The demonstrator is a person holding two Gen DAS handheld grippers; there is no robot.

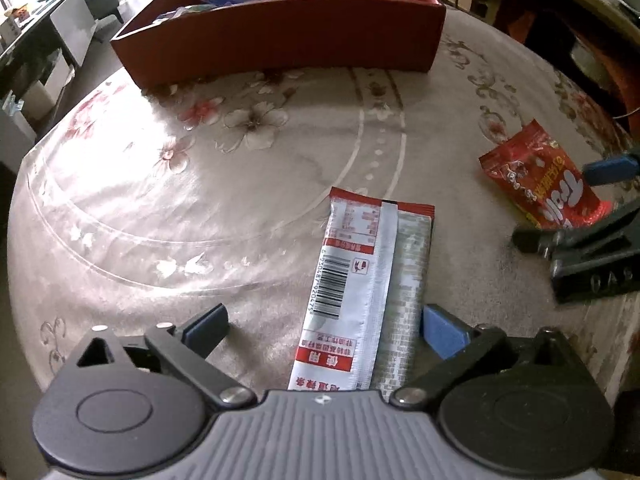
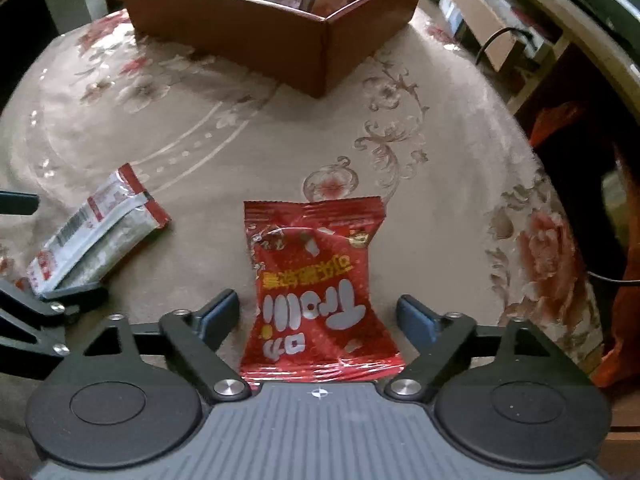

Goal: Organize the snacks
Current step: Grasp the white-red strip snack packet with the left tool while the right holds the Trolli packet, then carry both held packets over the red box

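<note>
A long silver and red snack packet point(image 1: 366, 280) lies flat on the floral tablecloth, its near end between the open fingers of my left gripper point(image 1: 324, 326). It also shows in the right wrist view point(image 2: 94, 236). A red Trolli candy bag point(image 2: 320, 296) lies flat between the open fingers of my right gripper point(image 2: 318, 314). In the left wrist view the bag point(image 1: 540, 176) sits at the right, with the right gripper point(image 1: 560, 208) around it. Neither gripper has closed on its packet.
A red-brown open box point(image 1: 288, 36) holding several snacks stands at the far side of the table; it also shows in the right wrist view point(image 2: 256, 36). The round table's tablecloth point(image 1: 200, 168) drops off at the left edge. Shelves and cables stand at the right.
</note>
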